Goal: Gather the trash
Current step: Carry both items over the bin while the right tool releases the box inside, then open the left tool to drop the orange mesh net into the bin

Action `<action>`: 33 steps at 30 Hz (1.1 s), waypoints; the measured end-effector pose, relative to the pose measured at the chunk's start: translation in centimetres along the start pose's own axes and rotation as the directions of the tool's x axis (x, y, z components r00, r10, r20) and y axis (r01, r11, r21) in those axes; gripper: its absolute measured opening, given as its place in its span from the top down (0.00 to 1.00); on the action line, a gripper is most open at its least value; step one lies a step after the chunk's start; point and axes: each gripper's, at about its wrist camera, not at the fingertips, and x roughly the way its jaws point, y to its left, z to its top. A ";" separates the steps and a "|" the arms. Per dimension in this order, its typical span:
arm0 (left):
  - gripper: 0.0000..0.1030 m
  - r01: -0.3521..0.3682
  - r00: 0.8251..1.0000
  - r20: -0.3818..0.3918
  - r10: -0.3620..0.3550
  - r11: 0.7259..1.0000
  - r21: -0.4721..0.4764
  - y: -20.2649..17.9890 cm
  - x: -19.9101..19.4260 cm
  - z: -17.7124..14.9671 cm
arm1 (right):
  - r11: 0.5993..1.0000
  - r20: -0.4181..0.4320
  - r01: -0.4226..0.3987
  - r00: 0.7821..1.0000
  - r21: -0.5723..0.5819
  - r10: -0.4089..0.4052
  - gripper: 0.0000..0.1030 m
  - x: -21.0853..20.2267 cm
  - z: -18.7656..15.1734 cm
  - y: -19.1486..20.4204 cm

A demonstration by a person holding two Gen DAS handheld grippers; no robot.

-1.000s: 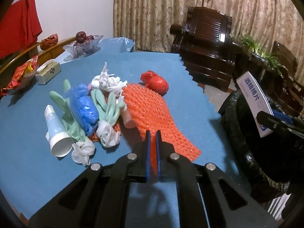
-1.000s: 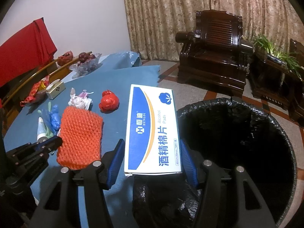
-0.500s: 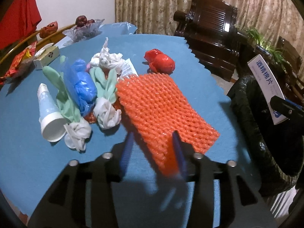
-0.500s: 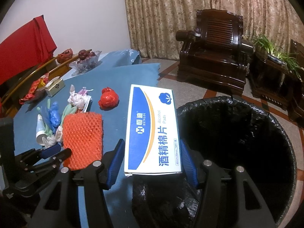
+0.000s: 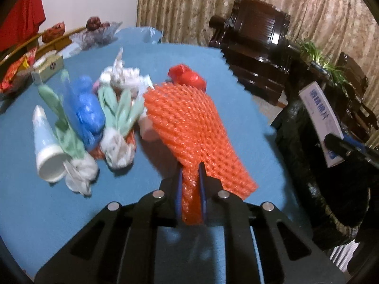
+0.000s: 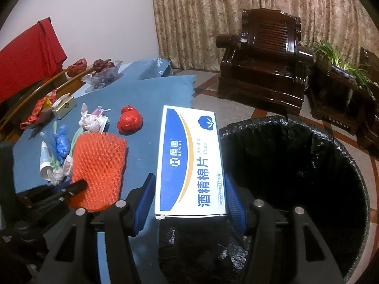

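My left gripper (image 5: 190, 177) is shut on the near edge of an orange foam net (image 5: 184, 123), which is bunched between the blue pads. The rest of the net (image 6: 97, 165) lies on the blue table cloth (image 5: 47, 213). My right gripper (image 6: 189, 182) is shut on a white and blue alcohol pads box (image 6: 189, 161), held level by the near left rim of a black-lined trash bin (image 6: 331, 137). On the table lie a red crumpled bag (image 5: 187, 78), a blue glove (image 5: 87, 108), green gloves (image 5: 118, 108), a paper cup (image 5: 46, 146) and white tissues (image 5: 120, 75).
A small tissue box (image 5: 47, 68), a red snack wrapper (image 6: 38, 113) and a fruit dish (image 5: 97, 30) sit at the table's far left. A dark wooden armchair (image 6: 260, 71) and a potted plant (image 6: 336, 56) stand beyond the bin, before the curtain.
The left jaws opened wide around the net's near edge, then closed on it, and the net now bunches between the pads. The right gripper and its box have not moved.
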 end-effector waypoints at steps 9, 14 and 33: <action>0.89 0.072 0.991 0.109 -0.080 0.995 0.076 -3.6 -4.4 2.6 | 0.999 0.048 0.031 0.998 0.034 -0.033 0.44 -3.1 0.3 -1.6; 0.89 0.141 0.980 0.126 -0.156 0.983 0.122 -6.8 -5.4 3.4 | 0.994 0.060 0.086 0.994 0.071 -0.090 0.44 -5.1 -0.1 -4.1; 0.71 0.358 0.930 -0.020 -0.366 0.897 0.260 -17.7 -1.1 2.9 | 0.948 -0.011 0.250 0.967 0.196 -0.253 0.36 -6.7 -2.9 -11.4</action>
